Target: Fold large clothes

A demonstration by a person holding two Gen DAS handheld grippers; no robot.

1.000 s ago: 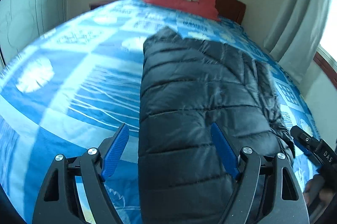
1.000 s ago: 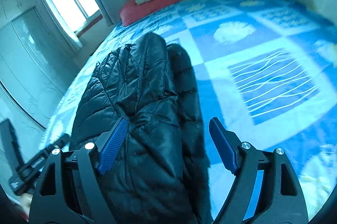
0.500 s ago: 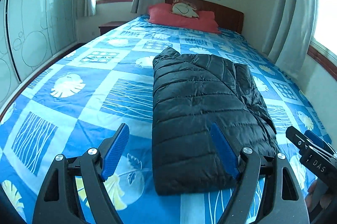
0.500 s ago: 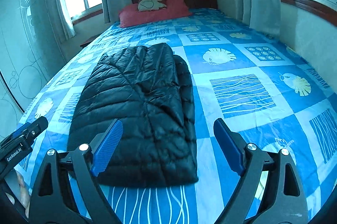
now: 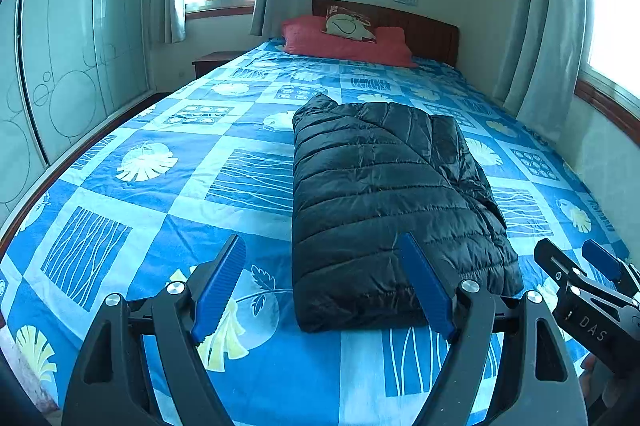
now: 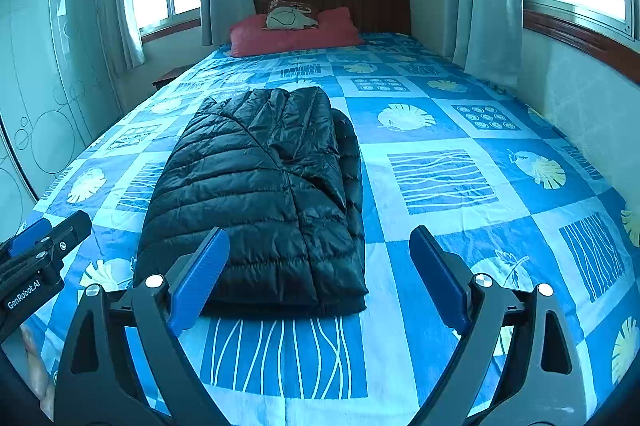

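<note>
1. The black puffer jacket (image 5: 384, 201) is lying on the blue patterned bedspread (image 5: 168, 185), roughly mid-bed and toward the foot end. It's already in a long, narrow folded bundle running lengthwise toward the headboard (image 6: 360, 9).

2. Your left gripper (image 5: 324, 290) has its blue pads spread wide with nothing between them. It hangs above the near-left corner of the jacket and isn't touching it.

3. Your right gripper (image 6: 320, 278) is the same story. Its jaws have just been opening further and they're empty, with the jacket's near edge sitting beyond the left pad.

4. Why both are parked like that: my guess is you've let go and are checking the fold from the foot of the bed. Both tools are clear of the fabric and nothing is pinched.

5. The right-hand long side looks less tidy, with a layer bulging out along that edge (image 6: 352, 161). The left side reads as a cleaner, straighter fold.

6. It sits on open bedspread, well apart from the red pillow (image 5: 344, 43) up top. That probably gives you room for one more crosswise fold if you want it shorter.

7. Containers: none visible, no basket or box. The wardrobe (image 5: 80, 37) on the left looks shut.
</note>
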